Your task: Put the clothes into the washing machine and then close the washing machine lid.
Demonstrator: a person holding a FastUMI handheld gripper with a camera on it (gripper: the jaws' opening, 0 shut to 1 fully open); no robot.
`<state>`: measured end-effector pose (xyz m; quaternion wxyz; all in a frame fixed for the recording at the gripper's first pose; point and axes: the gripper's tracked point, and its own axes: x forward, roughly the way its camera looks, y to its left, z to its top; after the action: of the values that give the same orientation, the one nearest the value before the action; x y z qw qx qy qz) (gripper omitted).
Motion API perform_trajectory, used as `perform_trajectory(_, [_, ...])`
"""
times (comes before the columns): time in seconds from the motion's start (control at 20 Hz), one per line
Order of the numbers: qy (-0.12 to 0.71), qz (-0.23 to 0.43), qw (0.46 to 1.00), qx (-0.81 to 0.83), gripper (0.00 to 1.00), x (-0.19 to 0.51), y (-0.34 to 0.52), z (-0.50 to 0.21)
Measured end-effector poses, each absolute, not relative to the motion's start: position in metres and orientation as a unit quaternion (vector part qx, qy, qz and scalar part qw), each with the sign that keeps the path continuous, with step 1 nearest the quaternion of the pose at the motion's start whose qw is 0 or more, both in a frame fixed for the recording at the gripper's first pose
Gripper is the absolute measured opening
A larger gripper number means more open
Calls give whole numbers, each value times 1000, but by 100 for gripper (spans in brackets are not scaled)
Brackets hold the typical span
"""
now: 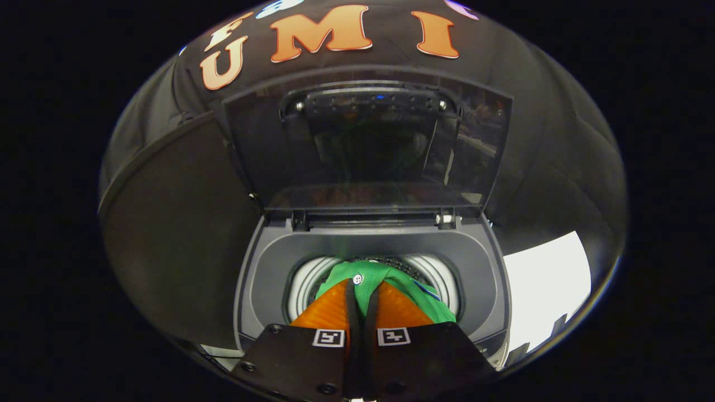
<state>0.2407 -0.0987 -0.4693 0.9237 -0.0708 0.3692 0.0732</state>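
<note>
A grey top-loading washing machine (pixel 268 268) stands just ahead of me with its dark glass lid (pixel 368 145) raised upright at the back. My gripper (pixel 362 290) hangs over the round drum opening (pixel 304 282), its fingers pressed together on a green garment (pixel 391 276) with a white button. The cloth bunches up between and beyond the fingertips and spills to the right, over the drum. The inside of the drum is mostly hidden by the cloth and the fingers.
Black cloth walls close in behind and to both sides of the machine. A white surface (pixel 544 285) lies to the right of the machine. The lid's hinges (pixel 444 219) sit at the rear rim of the opening.
</note>
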Motion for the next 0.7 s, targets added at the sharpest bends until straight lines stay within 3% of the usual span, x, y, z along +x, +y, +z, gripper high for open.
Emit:
perform_trajectory(0.45, [418,41,904,-80,8,243,-104,-526])
perform_trajectory(0.7, [416,38,905,-82,37,246,-104,-527])
